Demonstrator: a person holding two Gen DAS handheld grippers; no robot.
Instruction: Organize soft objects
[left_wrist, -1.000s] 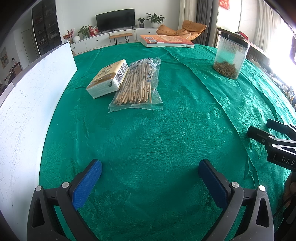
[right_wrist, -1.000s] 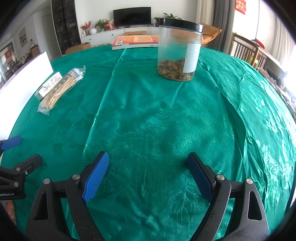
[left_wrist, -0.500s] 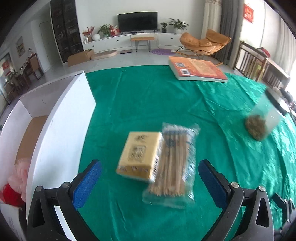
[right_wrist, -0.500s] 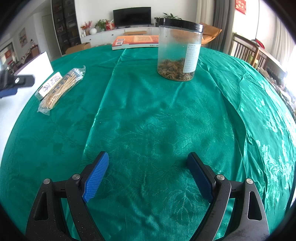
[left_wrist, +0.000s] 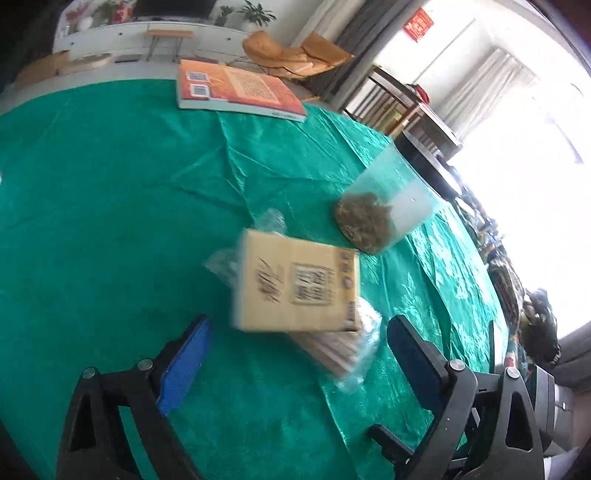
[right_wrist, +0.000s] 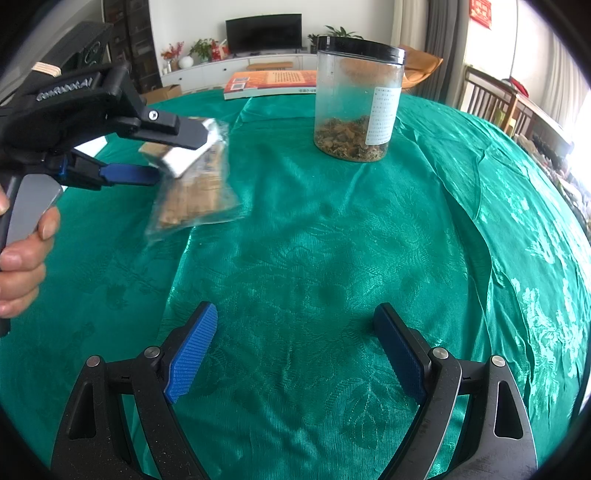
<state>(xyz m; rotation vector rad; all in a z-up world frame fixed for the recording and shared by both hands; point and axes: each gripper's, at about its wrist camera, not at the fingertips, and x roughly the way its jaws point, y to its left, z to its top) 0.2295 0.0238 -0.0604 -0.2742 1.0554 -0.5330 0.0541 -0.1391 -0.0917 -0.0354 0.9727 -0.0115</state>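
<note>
A tan tissue pack (left_wrist: 299, 284) lies on the green tablecloth, resting partly on a clear bag of wooden sticks (left_wrist: 340, 354). My left gripper (left_wrist: 299, 354) is open and hovers just short of the pack, its blue pads (left_wrist: 184, 365) wider than the pack. In the right wrist view the left gripper (right_wrist: 173, 155) reaches over the pack (right_wrist: 184, 155) and the bag (right_wrist: 195, 199) at the left. My right gripper (right_wrist: 295, 350) is open and empty, low over bare cloth near the front.
A clear jar with a black lid (right_wrist: 356, 99) holding dried bits stands behind the pack; it also shows in the left wrist view (left_wrist: 384, 214). An orange book (left_wrist: 236, 90) lies at the table's far edge. Chairs and a window are at the right.
My left gripper has swung up and over to the tissue pack, turning right, and now frames it closely. The right gripper has not moved.
</note>
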